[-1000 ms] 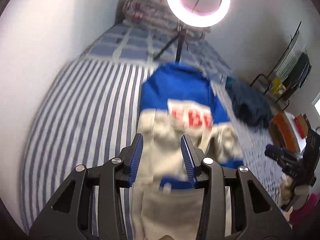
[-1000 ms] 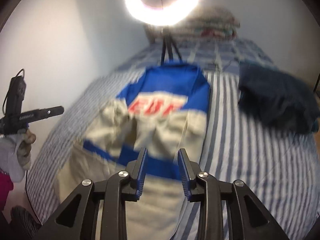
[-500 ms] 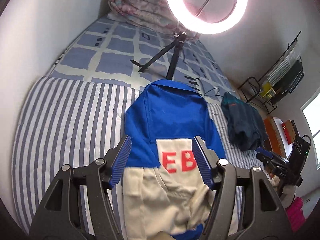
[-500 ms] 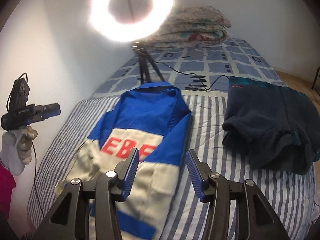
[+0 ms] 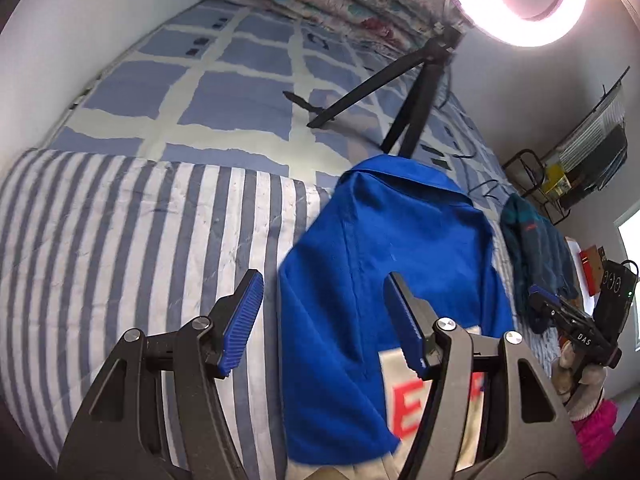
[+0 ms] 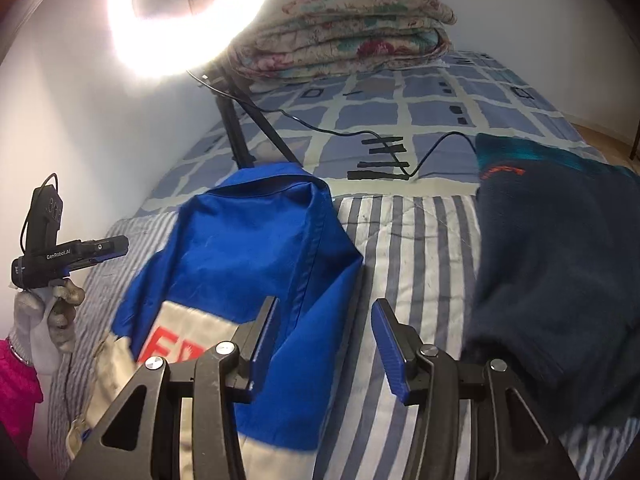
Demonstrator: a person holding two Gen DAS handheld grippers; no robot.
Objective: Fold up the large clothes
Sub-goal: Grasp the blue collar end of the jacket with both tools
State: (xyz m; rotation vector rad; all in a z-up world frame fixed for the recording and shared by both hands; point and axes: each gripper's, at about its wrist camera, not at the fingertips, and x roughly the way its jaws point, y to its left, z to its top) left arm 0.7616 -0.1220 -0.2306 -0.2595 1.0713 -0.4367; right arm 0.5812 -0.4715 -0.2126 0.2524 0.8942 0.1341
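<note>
The right gripper [image 6: 322, 340] hangs with fingers [image 6: 386, 344] apart over the blue jacket [image 6: 256, 248], apparently not touching; a dark fleece [image 6: 560, 272] lies right on the bed [image 6: 412, 248].

Brightly lit by a ring light [image 6: 192, 12] at the top of both views, blown out to pure white in the right wrist view, pinkish-white in the left [image 5: 520, 4]. Glare washing the wall around it. Strong fisheye bending, with dark vignetted corners and curved stripes on the bed [image 5: 100, 240]. Slight motion blur along the edges of the blue jacket [image 5: 384, 264] and over its red letters. Soft shadows under the tripod legs [image 5: 372, 92]. Sharp, crisp detail on the near gripper fingers [image 6: 388, 344]
</note>
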